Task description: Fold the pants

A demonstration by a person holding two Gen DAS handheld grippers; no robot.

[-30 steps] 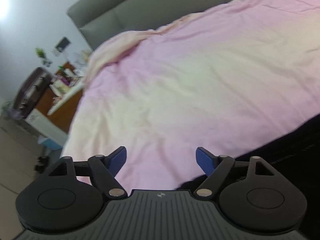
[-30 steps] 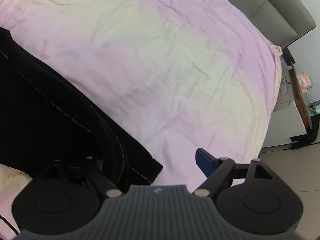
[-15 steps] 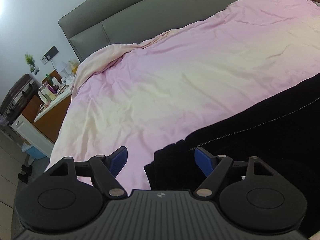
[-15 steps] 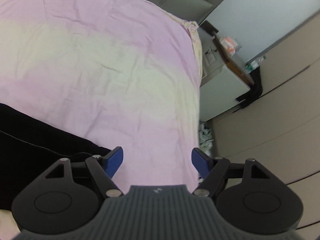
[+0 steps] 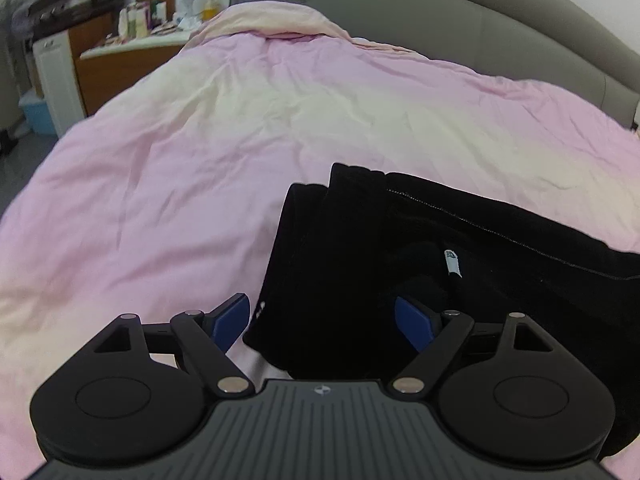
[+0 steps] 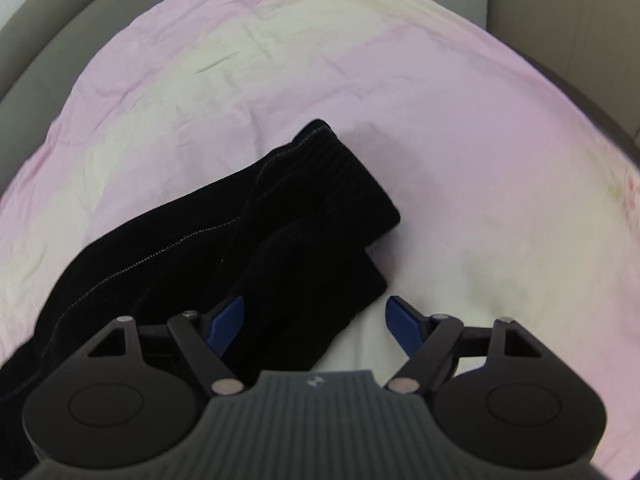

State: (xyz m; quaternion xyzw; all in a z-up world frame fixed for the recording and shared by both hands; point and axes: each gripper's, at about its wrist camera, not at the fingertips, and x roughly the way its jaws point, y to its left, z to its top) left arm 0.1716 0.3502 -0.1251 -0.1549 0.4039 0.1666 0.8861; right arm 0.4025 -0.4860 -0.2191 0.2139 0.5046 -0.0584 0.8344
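Observation:
Black pants [image 5: 400,240] lie on the pink bed cover [image 5: 200,160], one end with a small white label [image 5: 452,262] inside. My left gripper [image 5: 322,320] hovers over that end, its jaws opening. The fabric's edge lies between the blue pads [image 5: 230,318] and neither presses on it. In the right wrist view the pants [image 6: 280,220] end in a ribbed band [image 6: 344,176], folded double. My right gripper [image 6: 314,320] stands open above the near corner of that end. Its left pad is over the cloth and its right pad over the bare cover [image 6: 480,200].
A grey padded headboard [image 5: 480,20] runs behind the bed. At the far left stands a wooden bedside cabinet [image 5: 116,68] crowded with bottles, with a blue bin [image 5: 38,116] on the floor. Beige wall panels [image 6: 580,20] lie beyond the bed's right side.
Both grippers have rolled and swung in over the pants' two ends. The left one's jaws stand wider. The pants' hem that hid the right one's left finger a second ago now lies flat below it.

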